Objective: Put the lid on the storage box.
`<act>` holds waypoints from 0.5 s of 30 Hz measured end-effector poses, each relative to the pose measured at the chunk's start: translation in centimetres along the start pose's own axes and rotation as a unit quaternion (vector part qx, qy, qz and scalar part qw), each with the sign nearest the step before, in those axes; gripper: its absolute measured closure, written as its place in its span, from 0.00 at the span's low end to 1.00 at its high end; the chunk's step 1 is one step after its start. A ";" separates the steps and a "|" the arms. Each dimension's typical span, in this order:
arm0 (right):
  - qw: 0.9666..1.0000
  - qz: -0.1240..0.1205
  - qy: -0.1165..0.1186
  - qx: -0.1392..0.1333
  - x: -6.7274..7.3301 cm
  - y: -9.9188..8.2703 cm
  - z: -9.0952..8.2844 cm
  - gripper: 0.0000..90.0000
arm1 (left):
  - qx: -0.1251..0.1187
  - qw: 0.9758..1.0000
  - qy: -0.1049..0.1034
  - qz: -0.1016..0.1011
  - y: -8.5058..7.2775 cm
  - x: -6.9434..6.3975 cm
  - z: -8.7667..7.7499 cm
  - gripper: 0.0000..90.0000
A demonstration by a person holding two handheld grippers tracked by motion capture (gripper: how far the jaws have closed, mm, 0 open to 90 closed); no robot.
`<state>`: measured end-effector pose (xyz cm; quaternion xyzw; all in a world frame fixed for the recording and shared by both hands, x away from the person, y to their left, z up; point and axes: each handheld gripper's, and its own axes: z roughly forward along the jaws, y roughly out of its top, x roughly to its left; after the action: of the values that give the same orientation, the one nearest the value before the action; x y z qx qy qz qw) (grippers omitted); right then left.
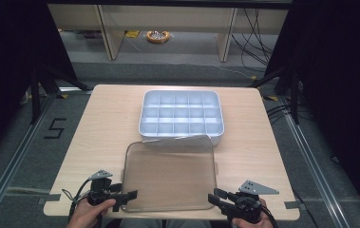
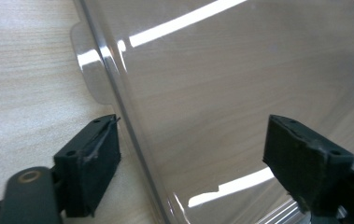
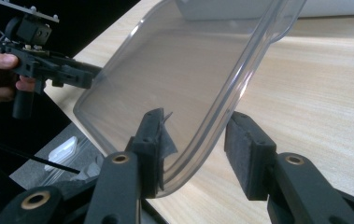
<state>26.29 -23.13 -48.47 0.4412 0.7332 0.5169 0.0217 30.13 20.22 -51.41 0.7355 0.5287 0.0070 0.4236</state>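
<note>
A clear plastic lid (image 1: 168, 175) lies tilted at the table's near side, its far edge leaning on a white compartment tray (image 1: 142, 118). My left gripper (image 1: 131, 195) is at the lid's near left corner. In the left gripper view its jaws (image 2: 191, 140) stand wide apart, with the lid's rim (image 2: 132, 130) between them. My right gripper (image 1: 214, 195) is at the near right corner. Its jaws (image 3: 195, 135) straddle the lid's curved rim (image 3: 202, 140): the left pad (image 3: 153, 144) touches the lid, while the right pad stands slightly off it. The left gripper (image 3: 88, 77) shows across the lid (image 3: 165, 70).
The wooden table (image 1: 106, 123) has bare strips left and right of the tray and lid. The tray's compartments look empty. Its white wall (image 3: 338, 7) shows beyond the lid. The table's near edge is just behind both grippers. Desk legs and cables are on the floor beyond.
</note>
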 end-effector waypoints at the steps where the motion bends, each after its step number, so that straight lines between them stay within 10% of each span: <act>1: 1.000 -0.001 0.005 -0.001 -0.1 0.0 0.1 0.66 | 0.000 1.000 0.000 0.000 0.0 0.0 0.0 0.16; 5: 1.000 0.002 0.005 -0.001 -0.2 0.0 0.1 0.66 | 0.003 1.000 0.004 0.009 0.1 0.0 -0.1 0.16; 9: 1.000 0.004 0.002 -0.001 -0.6 0.0 0.0 0.66 | -0.012 1.000 -0.004 -0.007 -0.1 1.0 -0.5 0.43; 13: 0.999 0.015 -0.025 0.018 -1.0 0.0 -0.2 0.66 | -0.044 0.999 -0.002 0.019 0.0 0.4 -0.8 0.58; 15: 0.999 0.034 -0.001 0.016 -0.7 -0.2 0.3 0.66 | -0.054 0.993 -0.106 0.011 0.1 -0.8 -0.7 0.69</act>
<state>26.78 -23.39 -49.10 0.4666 0.7261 0.5049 -0.0020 29.58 20.01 -50.53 0.7141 0.4715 -0.0380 0.5160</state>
